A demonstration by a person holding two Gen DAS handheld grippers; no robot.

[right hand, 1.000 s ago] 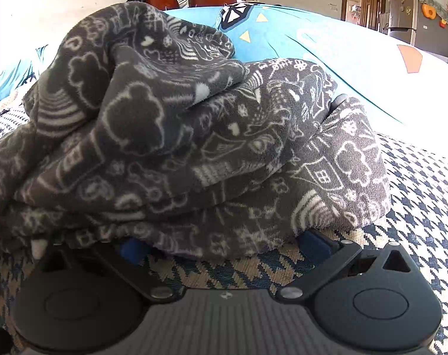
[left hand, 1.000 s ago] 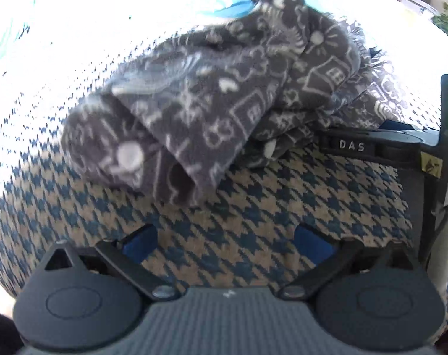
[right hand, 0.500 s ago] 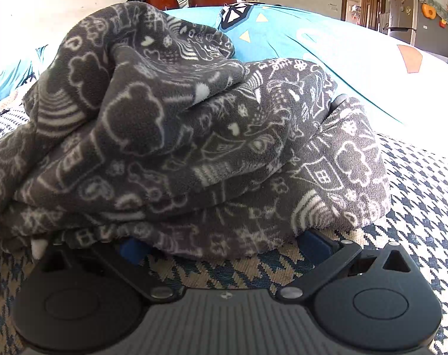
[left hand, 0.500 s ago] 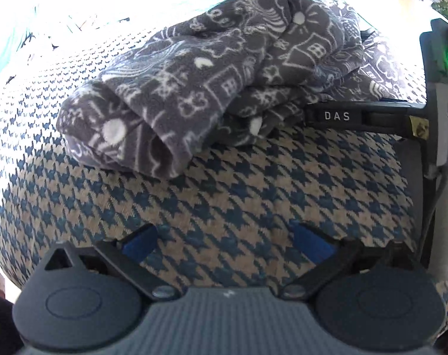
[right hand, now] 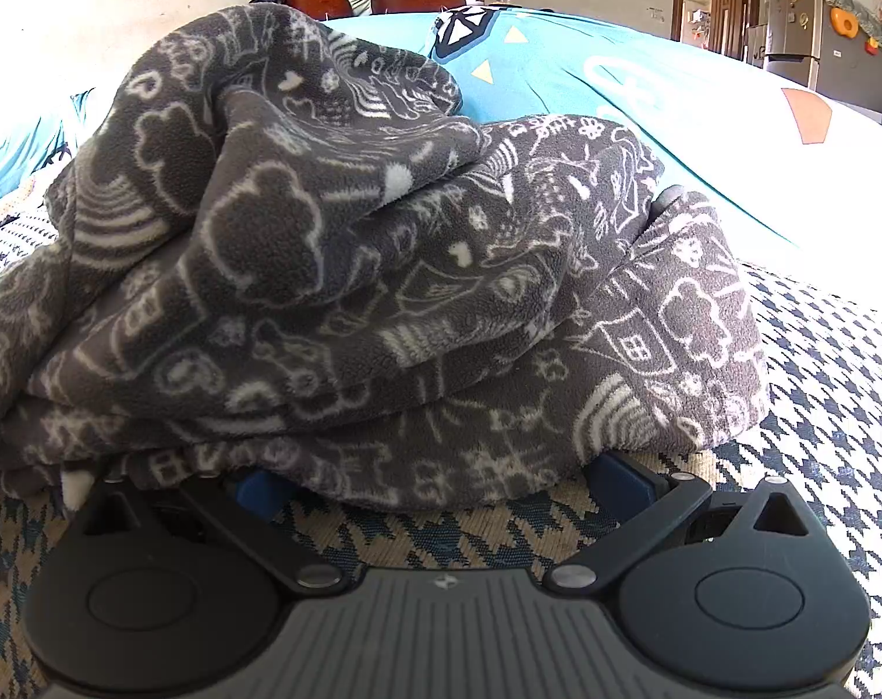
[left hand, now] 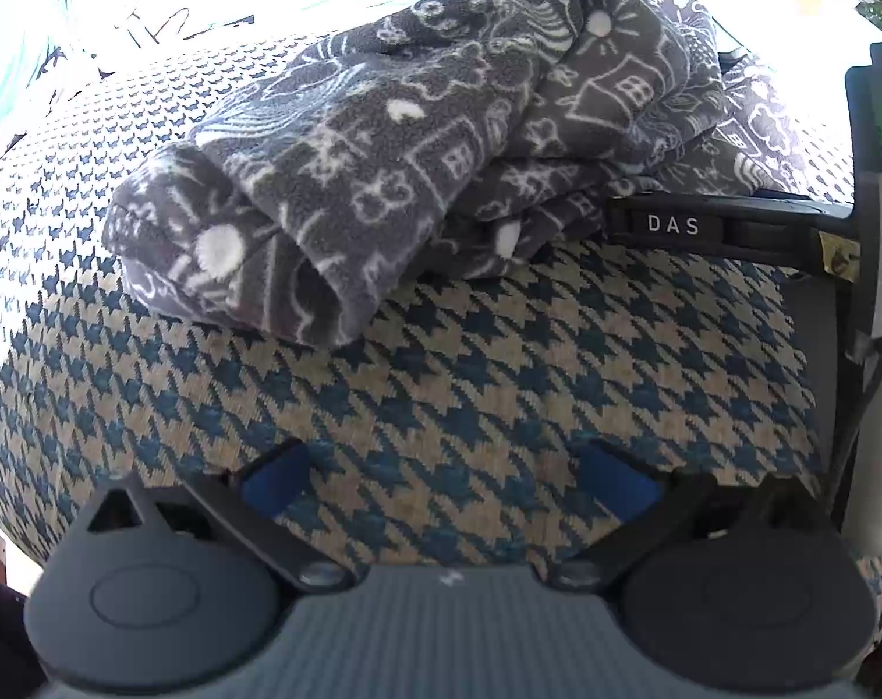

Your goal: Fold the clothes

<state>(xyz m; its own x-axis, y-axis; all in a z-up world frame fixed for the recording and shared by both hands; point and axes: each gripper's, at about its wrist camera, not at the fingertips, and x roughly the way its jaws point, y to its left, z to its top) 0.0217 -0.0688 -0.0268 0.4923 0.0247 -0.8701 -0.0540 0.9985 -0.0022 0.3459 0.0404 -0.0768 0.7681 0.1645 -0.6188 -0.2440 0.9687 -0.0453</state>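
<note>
While your left gripper (left hand: 449, 480) hovers with its blue fingers (left hand: 275, 477) spread wide and holding nothing, the grey fleece garment (left hand: 441, 134) lies bunched on the houndstooth cloth (left hand: 499, 384), well ahead of it. To the right of the garment, your right gripper (right hand: 441, 480) sits low on the same cloth (right hand: 836, 408), its fingers (right hand: 621, 477) set wide and tucked under the garment's (right hand: 353, 268) near hem; you cannot tell whether they pinch any fabric. Behind the garment spreads a turquoise sheet (right hand: 615, 81).
</note>
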